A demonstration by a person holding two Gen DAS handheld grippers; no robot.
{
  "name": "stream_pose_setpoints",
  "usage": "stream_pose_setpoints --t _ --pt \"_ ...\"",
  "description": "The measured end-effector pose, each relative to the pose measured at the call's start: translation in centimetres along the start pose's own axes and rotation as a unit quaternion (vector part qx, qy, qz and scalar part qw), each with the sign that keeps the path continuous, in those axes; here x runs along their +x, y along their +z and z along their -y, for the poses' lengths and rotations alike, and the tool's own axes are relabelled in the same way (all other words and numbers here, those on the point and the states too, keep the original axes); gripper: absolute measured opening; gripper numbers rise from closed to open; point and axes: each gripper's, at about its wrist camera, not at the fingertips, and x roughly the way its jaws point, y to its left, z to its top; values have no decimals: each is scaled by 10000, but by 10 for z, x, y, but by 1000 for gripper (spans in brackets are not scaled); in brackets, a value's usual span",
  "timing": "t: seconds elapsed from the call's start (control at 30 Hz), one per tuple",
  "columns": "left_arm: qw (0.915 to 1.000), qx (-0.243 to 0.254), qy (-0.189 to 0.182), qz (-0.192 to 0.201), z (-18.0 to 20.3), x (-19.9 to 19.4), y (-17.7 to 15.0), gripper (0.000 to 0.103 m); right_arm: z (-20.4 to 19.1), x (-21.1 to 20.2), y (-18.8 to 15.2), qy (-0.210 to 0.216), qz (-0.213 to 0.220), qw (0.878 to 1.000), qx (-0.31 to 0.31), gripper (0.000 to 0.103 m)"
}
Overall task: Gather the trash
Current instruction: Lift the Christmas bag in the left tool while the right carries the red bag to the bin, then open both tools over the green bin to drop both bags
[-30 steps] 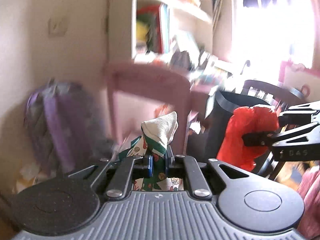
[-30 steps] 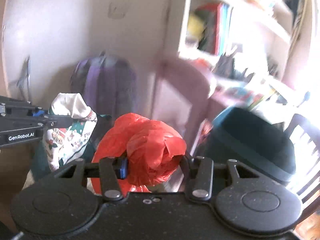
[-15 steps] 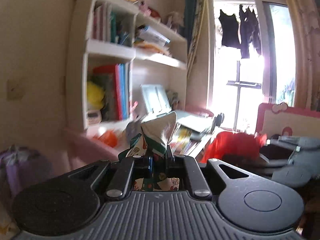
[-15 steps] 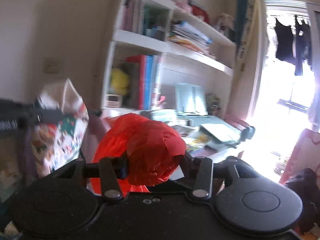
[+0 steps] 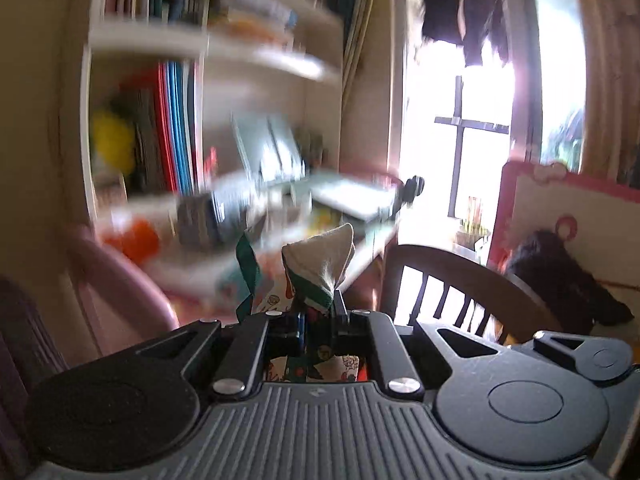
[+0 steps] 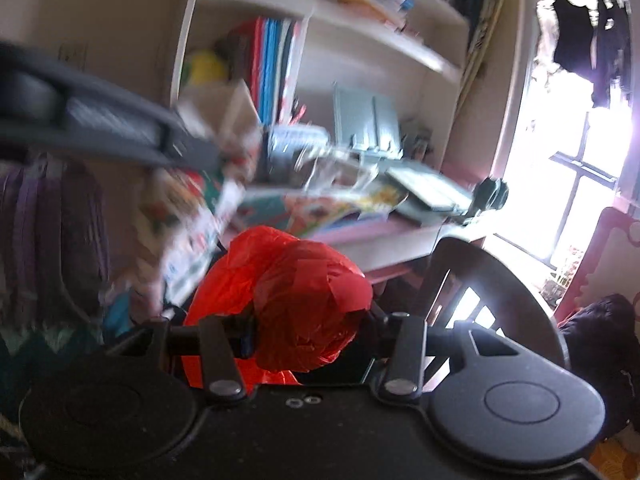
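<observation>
Between your left tongs point(image 5: 318, 320) sits a printed wrapper point(image 5: 320, 268): jaws clenched tight on its neck, a pale crumpled tip standing up above the pads, a green-and-white band under it, more print with red and green spots hanging below the jaws. A green strip point(image 5: 248, 276) curls up just left of it.

Your right tongs point(image 6: 310, 332) are grasping a red plastic bag point(image 6: 296, 300), jaws held apart by its bulk. The bag is bunched into a glossy, wrinkled ball that bulges above the pads, with a loose flap trailing down to the left. Contents not visible.

From the right wrist view, your left tongs point(image 6: 192, 148) cross the upper left, blurred, the wrapper point(image 6: 192, 232) dangling from them just beside the red bag; whether the two touch, you cannot tell.

Beyond both: dark wooden chair back point(image 5: 452, 280), near. Pink desk point(image 6: 384, 236) behind it, heaped with books and papers, a grey flat item on top. White shelf unit point(image 6: 360, 32) above, compartments packed with upright red and blue books point(image 6: 272, 64), a yellow object point(image 6: 206, 66) in the left one, stacked papers higher up. Purple backpack point(image 6: 48, 220) at left. Bright window point(image 5: 480, 120) at right, dark clothes point(image 5: 460, 12) hanging across it.
</observation>
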Motion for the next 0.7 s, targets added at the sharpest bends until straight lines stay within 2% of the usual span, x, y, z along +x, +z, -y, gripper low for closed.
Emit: stream_pose_setpoints --t 0.1,0.27,0.37,0.6,0.7 --pt "9987 -120 8 -500 -5 28 -17 10 -2 11 -11 103 -252 9996 -54 47" --pt "9914 -147 169 -1289 -10 60 -43 10 -3 26 -18 306 -523 9980 -174 49" --pt "9888 -170 216 -1469 -13 67 -50 10 -4 28 -21 421 -621 9970 -204 51" --pt "9844 -100 215 -1745 -7 73 -55 15 -5 32 -25 327 -712 9967 -198 55" --pt "9822 -89 152 -1868 -6 74 -59 24 -7 35 -28 285 -781 9961 -309 57"
